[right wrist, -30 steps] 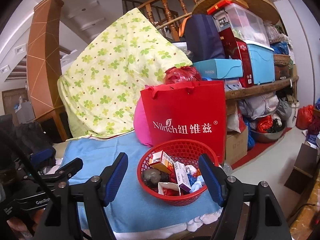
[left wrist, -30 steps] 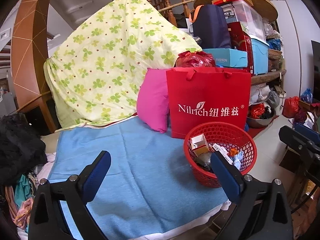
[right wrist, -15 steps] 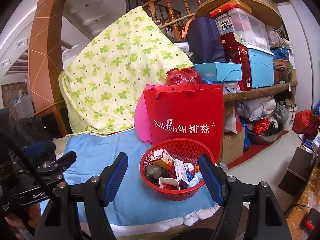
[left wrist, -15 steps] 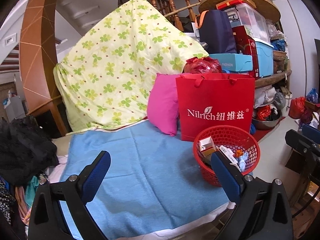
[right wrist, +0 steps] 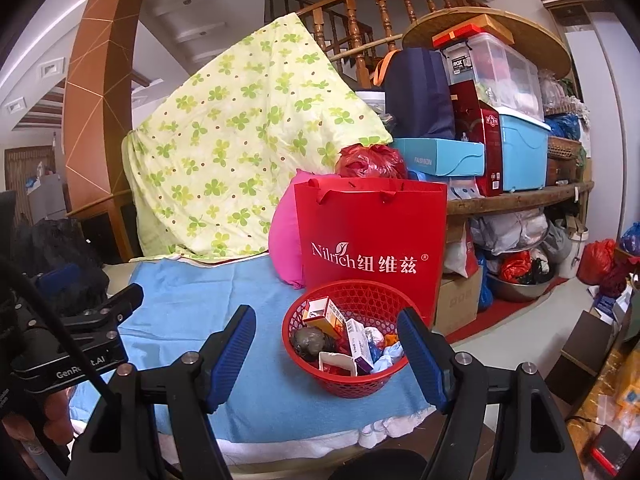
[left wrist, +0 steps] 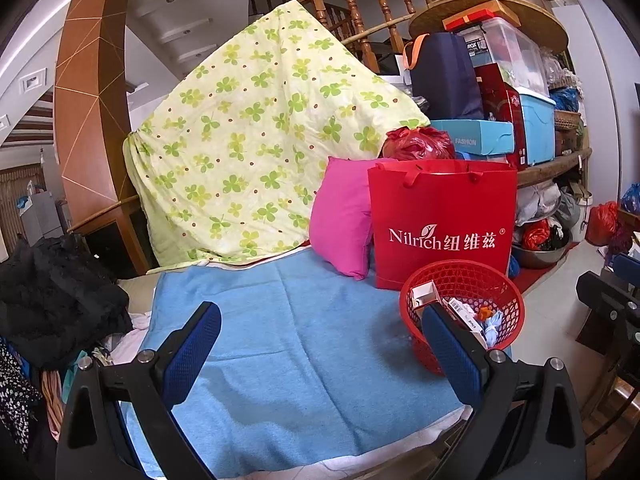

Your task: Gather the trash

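Note:
A red mesh basket (right wrist: 320,372) stands on the blue towel (right wrist: 192,312) near its right edge. It holds several pieces of trash: small cartons (right wrist: 324,314), a dark crumpled lump (right wrist: 310,340) and wrappers. The basket also shows in the left wrist view (left wrist: 500,284). My left gripper (left wrist: 320,344) is open and empty, held back over the towel's near edge. My right gripper (right wrist: 326,346) is open and empty, in front of the basket and apart from it. The left gripper also shows at the left of the right wrist view (right wrist: 86,320).
A red paper bag (right wrist: 372,240) stands behind the basket, with a pink pillow (right wrist: 284,240) and a green clover quilt (right wrist: 232,144) beside it. Stacked boxes and bins (right wrist: 516,136) fill shelves on the right. Dark clothes (left wrist: 52,296) pile up at the left.
Both grippers have pulled back and up from the bed, so the basket and bag look smaller and farther. Both stay open and empty.

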Tool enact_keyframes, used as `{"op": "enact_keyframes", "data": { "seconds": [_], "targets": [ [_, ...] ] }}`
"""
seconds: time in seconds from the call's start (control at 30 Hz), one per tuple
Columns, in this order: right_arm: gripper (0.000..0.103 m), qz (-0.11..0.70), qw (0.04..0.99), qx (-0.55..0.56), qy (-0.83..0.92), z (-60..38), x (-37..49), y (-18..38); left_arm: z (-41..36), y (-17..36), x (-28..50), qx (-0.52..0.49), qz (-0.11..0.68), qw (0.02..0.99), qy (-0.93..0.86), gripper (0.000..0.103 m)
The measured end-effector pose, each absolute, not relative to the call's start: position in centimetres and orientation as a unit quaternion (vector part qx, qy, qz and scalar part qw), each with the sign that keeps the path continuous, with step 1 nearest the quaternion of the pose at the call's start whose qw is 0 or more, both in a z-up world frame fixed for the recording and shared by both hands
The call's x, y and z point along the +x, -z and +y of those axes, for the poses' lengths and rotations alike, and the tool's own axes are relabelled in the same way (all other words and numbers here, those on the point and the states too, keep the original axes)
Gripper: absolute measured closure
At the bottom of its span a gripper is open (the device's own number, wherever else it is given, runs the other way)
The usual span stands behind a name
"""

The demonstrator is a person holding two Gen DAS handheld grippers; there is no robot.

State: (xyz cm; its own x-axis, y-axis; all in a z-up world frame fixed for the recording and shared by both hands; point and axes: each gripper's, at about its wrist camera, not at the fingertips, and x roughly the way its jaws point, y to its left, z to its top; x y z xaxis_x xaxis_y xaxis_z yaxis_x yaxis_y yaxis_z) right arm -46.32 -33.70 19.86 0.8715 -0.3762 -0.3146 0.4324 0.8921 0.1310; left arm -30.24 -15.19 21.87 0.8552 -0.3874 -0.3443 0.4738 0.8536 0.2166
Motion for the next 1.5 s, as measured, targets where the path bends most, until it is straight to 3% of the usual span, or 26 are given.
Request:
{"op": "enact_keyframes", "data": {
  "seconds": [1.5],
  "targets": [
    [0.027,0.136,0.963,0.096,0.214,-32.3,-46.5,-21.4,-12.2,-22.9,-31.1,0.137,0.140,0.959,0.206,0.003]
  ]
}}
